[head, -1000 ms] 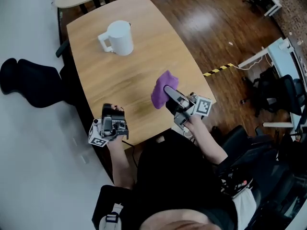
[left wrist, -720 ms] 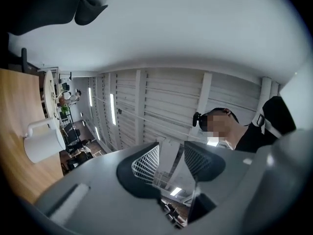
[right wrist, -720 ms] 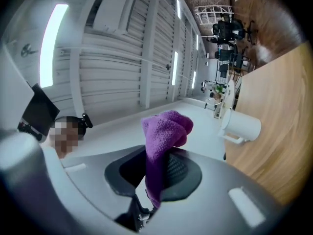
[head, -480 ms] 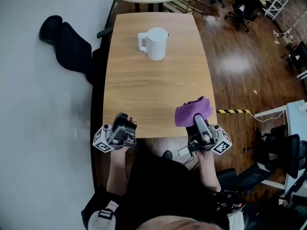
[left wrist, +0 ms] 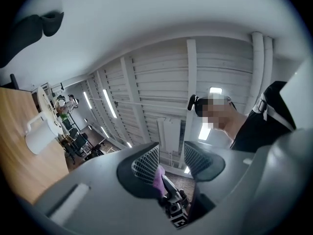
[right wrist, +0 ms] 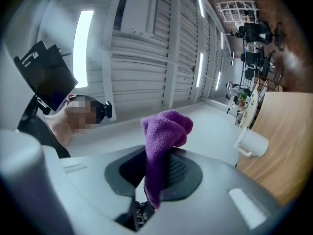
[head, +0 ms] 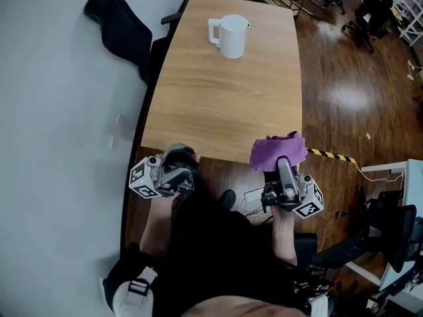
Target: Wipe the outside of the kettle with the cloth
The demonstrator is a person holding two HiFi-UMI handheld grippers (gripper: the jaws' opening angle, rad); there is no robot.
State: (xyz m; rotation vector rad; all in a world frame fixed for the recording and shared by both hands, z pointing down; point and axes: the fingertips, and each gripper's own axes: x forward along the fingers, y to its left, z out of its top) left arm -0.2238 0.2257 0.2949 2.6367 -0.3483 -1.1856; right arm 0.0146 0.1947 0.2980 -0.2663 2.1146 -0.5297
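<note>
At the near edge of the tabletop (head: 218,104), both my grippers have come back toward my body. A second ago the right gripper (head: 283,168) was out over the wood with the cloth (head: 277,150); now it sits at the near right corner, tilted up, with the cloth bunched above its tips. Its jaws are clamped on the purple cloth, and a fold stands up between them in the right gripper view. The left gripper (head: 177,158) also hangs just off the near edge. Its jaws are partly apart and hold nothing; through the gap I only see the room and my other gripper.

The kettle (head: 232,37) is white and stands upright at the far end of the tabletop, handle to the left in the head view. It is well apart from both grippers, and nothing touches it.

My read is that wiping hasn't started. The grip on the cloth is secure, but I've moved away from the kettle, not toward it. The cloth has to cross the whole tabletop first, and the left gripper is free to steady the kettle.
</note>
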